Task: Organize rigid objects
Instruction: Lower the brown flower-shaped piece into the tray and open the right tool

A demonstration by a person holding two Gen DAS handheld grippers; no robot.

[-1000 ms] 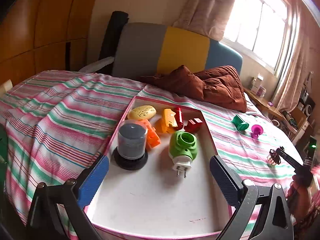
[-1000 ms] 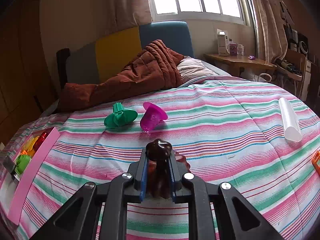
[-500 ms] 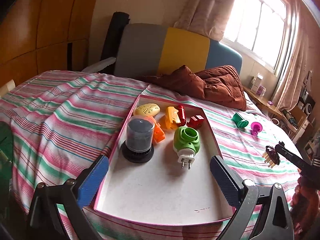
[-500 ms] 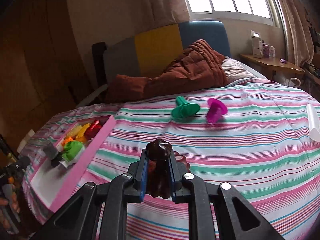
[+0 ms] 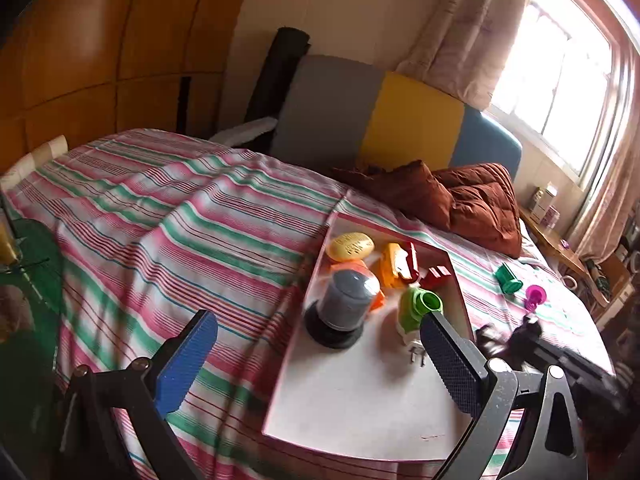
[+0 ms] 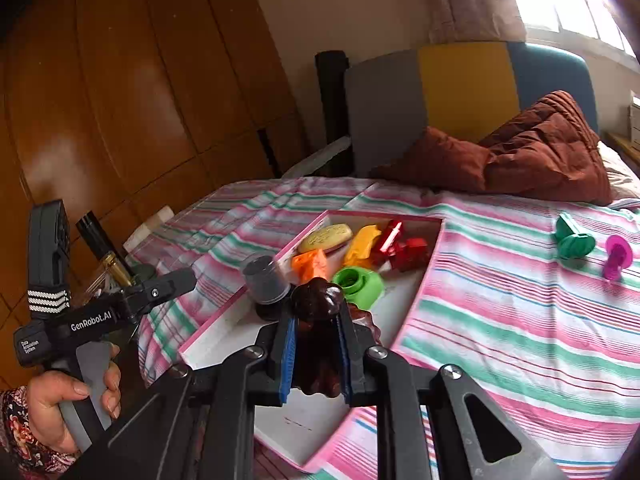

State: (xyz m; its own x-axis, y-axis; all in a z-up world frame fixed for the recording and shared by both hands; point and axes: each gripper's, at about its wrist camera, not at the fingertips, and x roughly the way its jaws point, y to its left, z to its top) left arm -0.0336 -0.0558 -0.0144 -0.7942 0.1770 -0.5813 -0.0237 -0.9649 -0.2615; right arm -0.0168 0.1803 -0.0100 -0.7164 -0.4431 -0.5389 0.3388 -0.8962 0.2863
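Observation:
A pink-rimmed white tray (image 5: pixel 352 408) (image 6: pixel 224 322) lies on the striped bed. It holds a grey jar (image 5: pixel 347 300) (image 6: pixel 265 278), a green plug-in device (image 5: pixel 418 307) (image 6: pixel 359 283), a yellow oval (image 5: pixel 351 245), and orange and red pieces. My right gripper (image 6: pixel 316 344) is shut on a dark brown hair claw clip (image 6: pixel 318 300), held above the tray's near part. It also shows blurred in the left wrist view (image 5: pixel 516 338). My left gripper (image 5: pixel 316 356) is open and empty, over the tray's left edge. A green piece (image 6: pixel 572 238) and a magenta piece (image 6: pixel 616 256) lie on the bedspread.
A brown quilt (image 6: pixel 532 156) lies by the grey, yellow and blue headboard (image 5: pixel 380 120). Wooden wardrobe doors (image 6: pixel 120 100) stand on the left. A green thing (image 5: pixel 36 264) is at the bed's left edge. A bedside shelf (image 5: pixel 560 240) stands by the window.
My right gripper has swung left with the clip, from over the bedspread to above the tray. My left gripper has shifted left, so the tray now sits toward its right finger.

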